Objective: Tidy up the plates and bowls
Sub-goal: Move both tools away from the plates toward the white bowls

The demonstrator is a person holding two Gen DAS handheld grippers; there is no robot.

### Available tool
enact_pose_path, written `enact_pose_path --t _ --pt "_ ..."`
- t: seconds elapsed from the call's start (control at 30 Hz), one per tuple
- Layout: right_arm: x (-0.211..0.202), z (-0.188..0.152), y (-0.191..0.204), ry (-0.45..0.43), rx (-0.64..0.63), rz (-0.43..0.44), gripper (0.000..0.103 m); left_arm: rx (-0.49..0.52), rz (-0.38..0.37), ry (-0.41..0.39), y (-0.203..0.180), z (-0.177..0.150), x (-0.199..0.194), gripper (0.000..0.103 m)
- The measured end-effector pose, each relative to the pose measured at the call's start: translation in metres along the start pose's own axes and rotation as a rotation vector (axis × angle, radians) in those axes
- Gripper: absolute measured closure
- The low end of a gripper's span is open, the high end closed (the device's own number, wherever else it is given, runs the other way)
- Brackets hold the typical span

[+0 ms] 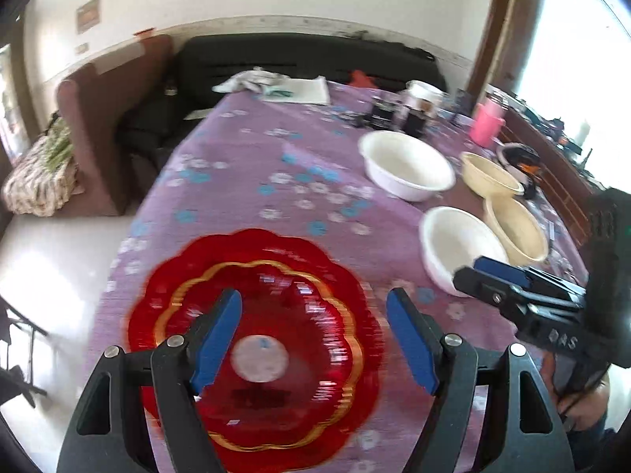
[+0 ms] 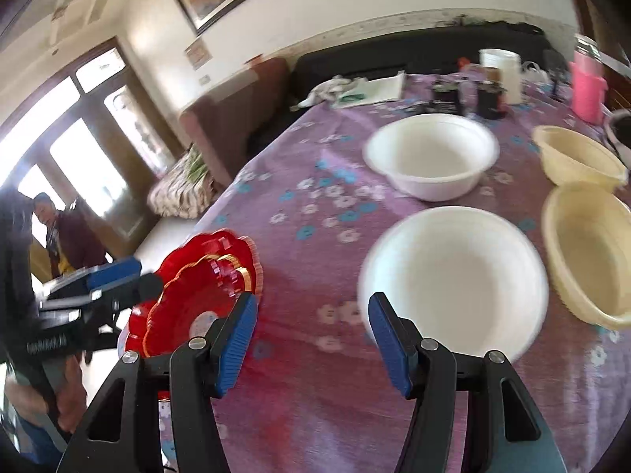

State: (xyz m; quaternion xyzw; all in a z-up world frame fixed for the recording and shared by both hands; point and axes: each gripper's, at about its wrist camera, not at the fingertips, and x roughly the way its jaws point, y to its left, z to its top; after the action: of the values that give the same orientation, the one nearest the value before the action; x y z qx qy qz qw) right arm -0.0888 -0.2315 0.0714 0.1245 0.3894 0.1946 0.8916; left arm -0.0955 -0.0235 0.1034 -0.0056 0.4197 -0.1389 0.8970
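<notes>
A red scalloped plastic plate with a gold band (image 1: pixel 260 339) lies flat at the near left corner of the worktop, on a purple cloth printed with white and blue flowers (image 1: pixel 244 181). The left gripper (image 1: pixel 313 339) hovers over it with its blue pads spread wide and nothing between them; the plate sits below, not pinched. To the right of the plate stands a white round plastic bowl (image 2: pixel 457 276), upright and empty, and the right gripper (image 2: pixel 311 339) hangs just in front of it, its jaws also apart and holding nothing. One blue pad lines up with that bowl's near rim, but I cannot tell whether it touches. Farther back stands a second white bowl (image 2: pixel 432 155), well apart from the first. Along the right edge sit two cream plastic bowls, a near one (image 2: pixel 591 252) and a far one (image 2: pixel 575 157), close together, perhaps touching. At the far end of the worktop are a pink plastic cup (image 2: pixel 587 90), a white lidded container (image 2: pixel 501 73), some dark jars (image 2: pixel 491 98) and a crumpled white cloth (image 2: pixel 335 84). Beyond the cloth is a black sofa (image 1: pixel 307 59); a person (image 2: pixel 63 236) stands by the doorway at left.
</notes>
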Motion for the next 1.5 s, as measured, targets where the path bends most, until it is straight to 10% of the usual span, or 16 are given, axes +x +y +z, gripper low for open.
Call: enact_pose_path --t 0.8,1.5 --pt "-0.075 -0.024 -0.101 -0.120 0.215 -0.064 0.040 0.024 -0.105 0.069 -0.079 0.039 0.059 0.028" --pt "-0.044 -0.039 -0.141 -0.090 0.202 -0.016 0.040 -0.097 0.010 0.156 -0.096 0.046 0.123 0.028"
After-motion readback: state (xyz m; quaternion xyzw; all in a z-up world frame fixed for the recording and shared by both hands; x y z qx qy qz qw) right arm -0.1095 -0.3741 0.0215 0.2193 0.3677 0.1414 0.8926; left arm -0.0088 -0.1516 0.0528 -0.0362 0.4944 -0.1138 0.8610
